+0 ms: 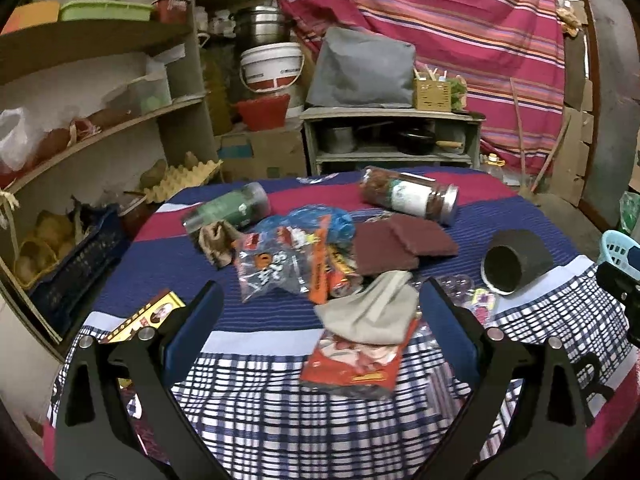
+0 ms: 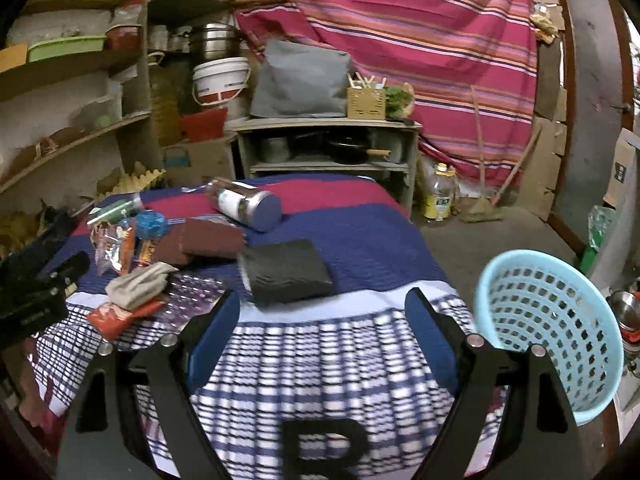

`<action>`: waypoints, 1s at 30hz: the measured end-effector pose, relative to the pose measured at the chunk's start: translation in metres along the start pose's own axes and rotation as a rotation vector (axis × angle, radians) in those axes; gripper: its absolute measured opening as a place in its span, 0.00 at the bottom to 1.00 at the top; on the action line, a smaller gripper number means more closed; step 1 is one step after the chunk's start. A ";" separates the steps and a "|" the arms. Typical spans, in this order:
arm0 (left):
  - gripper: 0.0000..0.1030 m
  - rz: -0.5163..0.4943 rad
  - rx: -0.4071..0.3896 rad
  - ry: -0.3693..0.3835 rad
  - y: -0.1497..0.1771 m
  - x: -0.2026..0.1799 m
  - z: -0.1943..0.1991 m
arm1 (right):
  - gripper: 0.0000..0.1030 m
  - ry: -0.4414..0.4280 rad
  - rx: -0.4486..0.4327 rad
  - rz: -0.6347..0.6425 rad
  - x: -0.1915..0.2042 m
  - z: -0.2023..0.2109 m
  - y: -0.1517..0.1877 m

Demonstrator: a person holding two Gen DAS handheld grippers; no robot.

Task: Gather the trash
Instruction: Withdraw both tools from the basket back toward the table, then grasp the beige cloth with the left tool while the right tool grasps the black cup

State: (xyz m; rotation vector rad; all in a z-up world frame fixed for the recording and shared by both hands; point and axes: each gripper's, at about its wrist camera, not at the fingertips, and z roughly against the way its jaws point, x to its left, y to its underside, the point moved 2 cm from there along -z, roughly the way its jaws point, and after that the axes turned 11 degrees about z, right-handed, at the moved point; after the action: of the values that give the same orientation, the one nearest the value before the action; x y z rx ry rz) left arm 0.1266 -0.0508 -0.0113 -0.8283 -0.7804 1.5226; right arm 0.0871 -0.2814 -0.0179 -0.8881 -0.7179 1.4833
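Note:
Trash lies on a cloth-covered table [image 1: 280, 420]: an orange-red snack wrapper [image 1: 352, 364] under a grey cloth [image 1: 368, 316], a clear printed wrapper [image 1: 272, 268], a blue plastic bag [image 1: 320, 220] and small orange wrappers [image 1: 340, 276]. My left gripper [image 1: 320, 320] is open and empty, its fingers either side of the grey cloth and red wrapper, above them. My right gripper [image 2: 322, 328] is open and empty above the table's near edge, just short of a black folded pad [image 2: 286, 272]. A light blue perforated basket [image 2: 552, 328] stands off the table's right edge. The left gripper's body [image 2: 36, 292] shows at far left.
Two jars lie on their sides: a green one [image 1: 228, 210] and a brown one [image 1: 408, 194]. Maroon scouring pads [image 1: 400, 244], a black roll [image 1: 516, 266] and a yellow box [image 1: 148, 316] are on the table. Shelves [image 1: 100, 128] stand left, a cabinet [image 1: 392, 140] behind.

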 end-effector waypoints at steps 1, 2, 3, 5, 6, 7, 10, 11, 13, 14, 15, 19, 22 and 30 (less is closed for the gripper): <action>0.92 0.006 0.001 0.003 0.000 0.002 -0.001 | 0.81 0.000 0.000 -0.001 0.005 -0.002 -0.002; 0.92 0.013 0.003 0.004 -0.001 0.005 -0.002 | 0.81 -0.003 0.002 -0.003 0.009 -0.004 -0.003; 0.92 0.018 0.006 0.004 -0.001 0.007 -0.004 | 0.81 -0.008 0.006 -0.004 0.015 -0.007 -0.005; 0.92 0.042 0.019 0.014 -0.003 0.013 -0.009 | 0.81 -0.002 0.011 0.005 0.024 -0.013 -0.007; 0.92 0.048 0.023 0.014 -0.003 0.015 -0.010 | 0.81 0.005 0.015 0.009 0.028 -0.016 -0.007; 0.92 0.051 0.024 0.014 -0.002 0.017 -0.011 | 0.81 0.010 0.020 0.006 0.030 -0.020 -0.008; 0.92 0.044 0.027 0.006 -0.002 0.022 -0.017 | 0.81 0.008 0.023 -0.021 0.036 -0.028 -0.012; 0.92 0.046 0.030 0.009 -0.001 0.024 -0.018 | 0.81 0.009 0.022 -0.028 0.039 -0.031 -0.014; 0.92 0.051 0.060 0.018 0.001 0.027 -0.027 | 0.81 0.021 0.020 -0.035 0.042 -0.039 -0.018; 0.92 0.047 0.072 0.022 0.002 0.027 -0.030 | 0.81 0.026 0.019 -0.034 0.044 -0.041 -0.018; 0.92 0.043 0.076 0.025 0.003 0.028 -0.032 | 0.81 0.033 0.019 -0.032 0.045 -0.044 -0.016; 0.92 0.016 0.101 0.051 0.007 0.022 -0.039 | 0.81 0.036 0.056 -0.036 0.044 -0.056 -0.007; 0.90 0.005 0.137 0.089 0.010 0.012 -0.050 | 0.81 0.036 0.067 -0.043 0.041 -0.060 -0.007; 0.63 -0.037 0.271 0.162 0.025 -0.007 -0.079 | 0.81 0.058 0.106 -0.010 0.036 -0.069 -0.004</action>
State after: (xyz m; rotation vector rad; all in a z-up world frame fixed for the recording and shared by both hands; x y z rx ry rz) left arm 0.1818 -0.0584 -0.0733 -0.7191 -0.4559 1.4683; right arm 0.1474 -0.2492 -0.0548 -0.8417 -0.5946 1.4675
